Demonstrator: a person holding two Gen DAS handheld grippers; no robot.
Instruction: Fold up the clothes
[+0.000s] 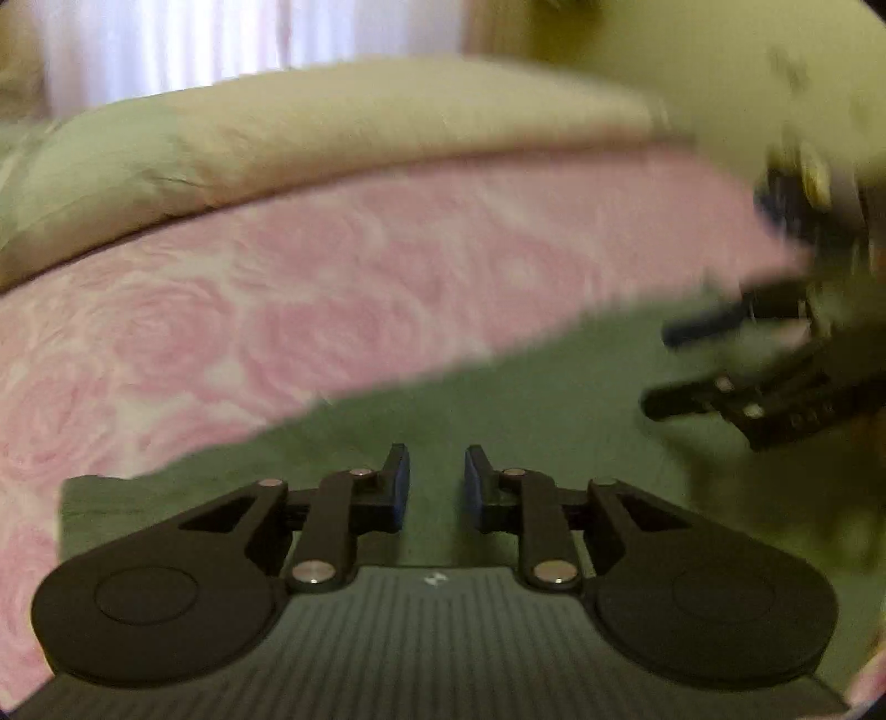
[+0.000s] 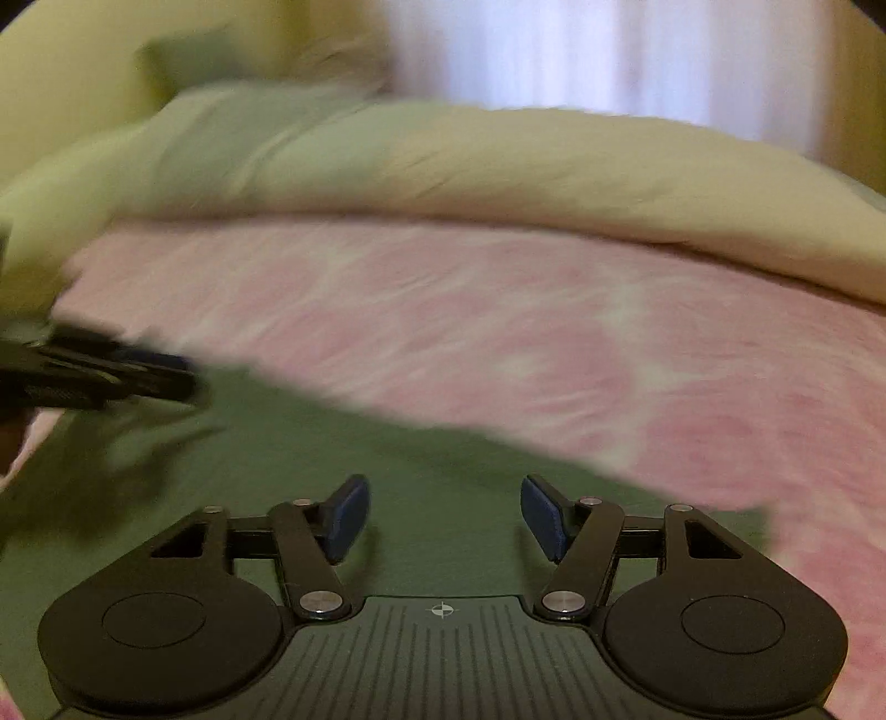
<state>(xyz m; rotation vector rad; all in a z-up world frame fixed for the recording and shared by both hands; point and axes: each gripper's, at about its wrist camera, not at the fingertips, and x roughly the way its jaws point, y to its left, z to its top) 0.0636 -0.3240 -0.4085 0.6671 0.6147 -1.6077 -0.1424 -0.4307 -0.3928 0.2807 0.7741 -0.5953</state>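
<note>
Green cotton-looking garment (image 1: 526, 399), plain and flat, is spread on a pink bedsheet with a big rose print (image 1: 277, 310), and it fills the near part of both wrist views. Its far edge runs as a diagonal line across the sheet, and one corner shows at the lower left of the left wrist view. It looks fairly smooth from here, no obvious bunching.

Left gripper (image 1: 437, 479), black with blue pads, hangs over the green cloth with its jaws only a narrow way apart and nothing between them. You can see bare green fabric through the gap. From the right wrist camera it's a blurry dark shape at the left edge, so nothing more to tell from that side.

Right gripper (image 2: 446, 512) is also over the garment, jaws set clearly wider than the left one's, again nothing held. In the left wrist view it shows up at the right edge, smeared by motion blur, fingers pointing leftward over the cloth.

Behind the sheet lies a puffy pale yellow-green duvet (image 2: 526, 166), bunched along the far side of the bed. Past that there's a white sheer curtain (image 2: 609, 50) with light coming through.
</note>
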